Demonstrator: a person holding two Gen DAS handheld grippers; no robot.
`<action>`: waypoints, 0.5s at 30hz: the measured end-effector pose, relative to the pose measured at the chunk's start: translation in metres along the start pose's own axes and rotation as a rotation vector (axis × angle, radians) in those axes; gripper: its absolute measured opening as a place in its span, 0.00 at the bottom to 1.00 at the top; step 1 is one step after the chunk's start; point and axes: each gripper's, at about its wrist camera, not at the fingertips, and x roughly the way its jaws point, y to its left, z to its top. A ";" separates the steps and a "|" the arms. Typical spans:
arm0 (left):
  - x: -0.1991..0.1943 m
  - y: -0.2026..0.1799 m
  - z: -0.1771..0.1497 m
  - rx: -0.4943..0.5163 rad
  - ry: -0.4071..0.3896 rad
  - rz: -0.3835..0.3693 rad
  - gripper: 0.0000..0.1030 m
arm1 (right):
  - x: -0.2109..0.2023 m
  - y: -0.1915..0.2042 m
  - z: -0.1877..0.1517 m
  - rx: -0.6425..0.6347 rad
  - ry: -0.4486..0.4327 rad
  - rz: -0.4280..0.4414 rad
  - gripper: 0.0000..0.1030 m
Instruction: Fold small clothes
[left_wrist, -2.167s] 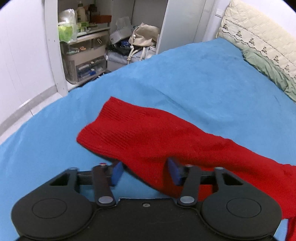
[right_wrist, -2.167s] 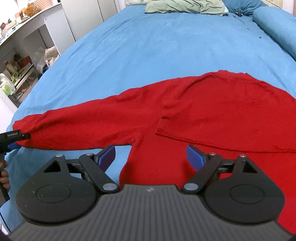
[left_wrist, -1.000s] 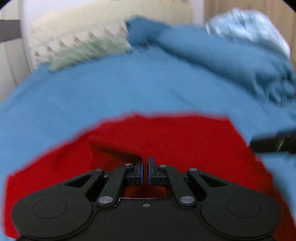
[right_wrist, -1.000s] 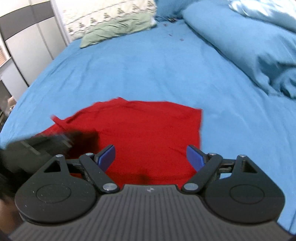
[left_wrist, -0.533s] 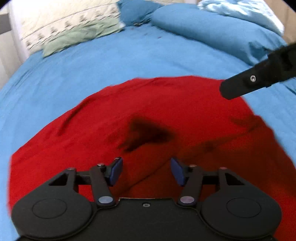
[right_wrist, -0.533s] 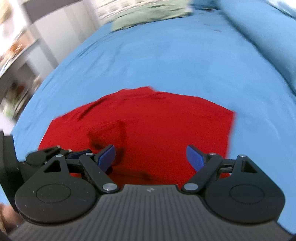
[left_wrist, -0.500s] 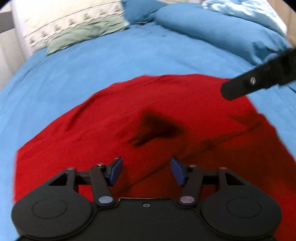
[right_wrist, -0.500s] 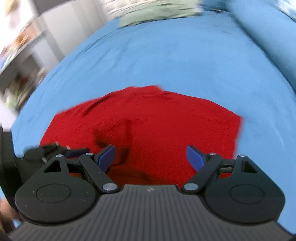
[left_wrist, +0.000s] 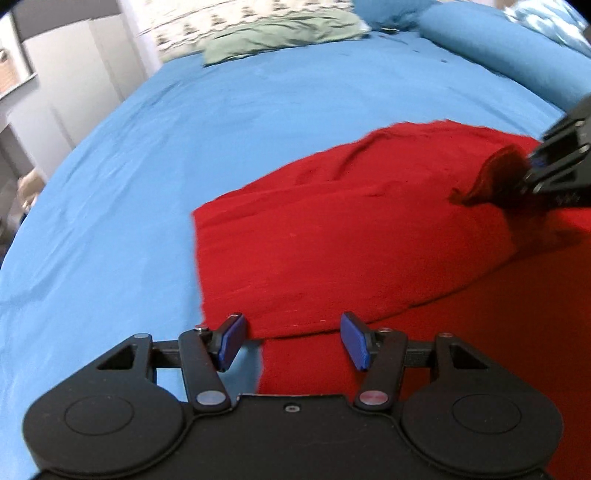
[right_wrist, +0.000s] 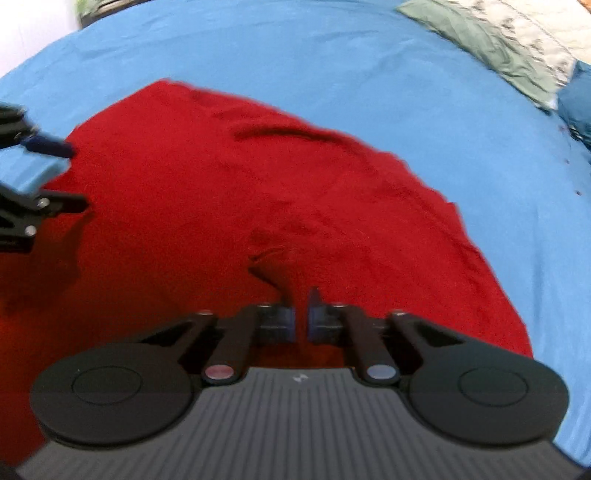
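A red knit sweater (left_wrist: 351, 236) lies partly folded on the blue bed sheet (left_wrist: 147, 155). My left gripper (left_wrist: 293, 341) is open and empty, hovering over the sweater's near left folded edge. My right gripper (right_wrist: 301, 319) is shut on a raised pinch of the red sweater (right_wrist: 280, 266) near its middle. In the left wrist view the right gripper (left_wrist: 554, 173) shows at the right edge, holding up a dark fold of fabric. In the right wrist view the left gripper (right_wrist: 33, 177) shows open at the left edge.
A green pillow (left_wrist: 280, 33) and a patterned cream pillow (left_wrist: 229, 11) lie at the head of the bed. A blue duvet roll (left_wrist: 517, 48) lies on the far right. White cupboards (left_wrist: 74, 85) stand beside the bed on the left.
My right gripper has closed on a pinch of the sweater. My left gripper has shifted left to the sweater's folded edge and stays open.
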 end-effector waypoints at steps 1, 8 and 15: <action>-0.001 0.004 0.000 -0.023 -0.001 0.004 0.61 | -0.009 -0.007 0.000 0.057 -0.032 -0.026 0.20; 0.013 0.007 0.004 -0.039 0.022 0.004 0.61 | -0.081 -0.073 -0.047 0.563 -0.217 -0.218 0.20; 0.030 -0.003 0.010 -0.024 0.012 -0.009 0.53 | -0.063 -0.105 -0.114 0.818 -0.125 -0.277 0.20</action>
